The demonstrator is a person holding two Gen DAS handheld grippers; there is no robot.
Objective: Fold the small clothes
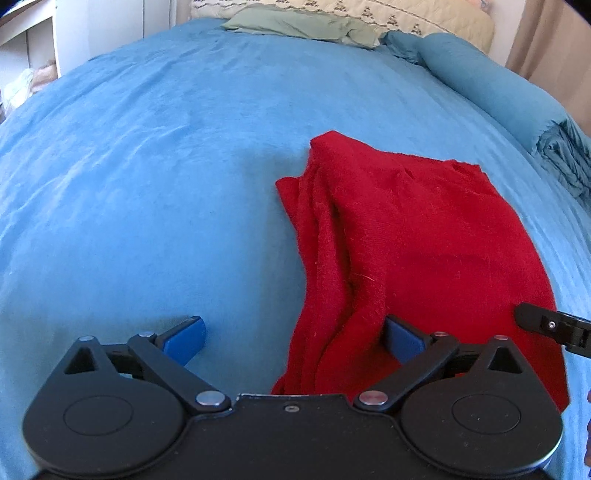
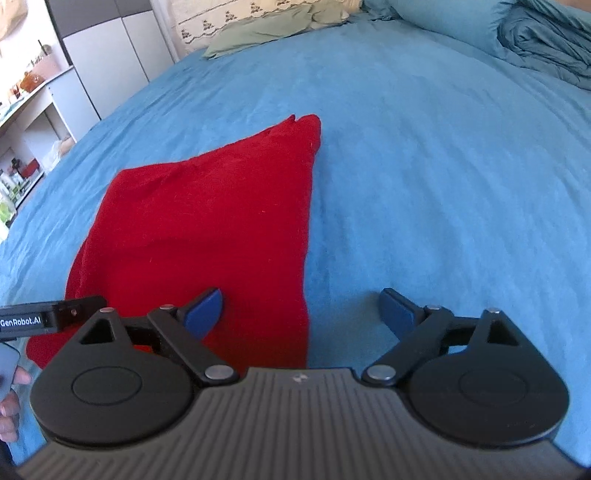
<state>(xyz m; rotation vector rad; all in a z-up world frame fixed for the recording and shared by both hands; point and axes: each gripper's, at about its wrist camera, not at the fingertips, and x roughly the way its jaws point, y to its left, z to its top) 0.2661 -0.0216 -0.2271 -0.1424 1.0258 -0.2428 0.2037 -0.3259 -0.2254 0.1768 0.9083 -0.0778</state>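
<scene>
A red knitted garment point(image 1: 406, 240) lies partly folded on the blue bed cover point(image 1: 147, 166), with bunched folds along its left edge. My left gripper point(image 1: 295, 338) is open over the garment's near left edge, one blue pad on the cloth side, one over the cover. In the right wrist view the garment point(image 2: 207, 221) lies left of centre. My right gripper point(image 2: 301, 314) is open over the garment's near right edge, holding nothing. Each gripper's body shows at the edge of the other view.
A green pillowcase point(image 1: 295, 24) and a patterned quilt point(image 1: 406, 14) lie at the head of the bed. A rolled blue duvet point(image 2: 535, 33) lies along the right side. White shelves point(image 2: 33, 122) stand left of the bed.
</scene>
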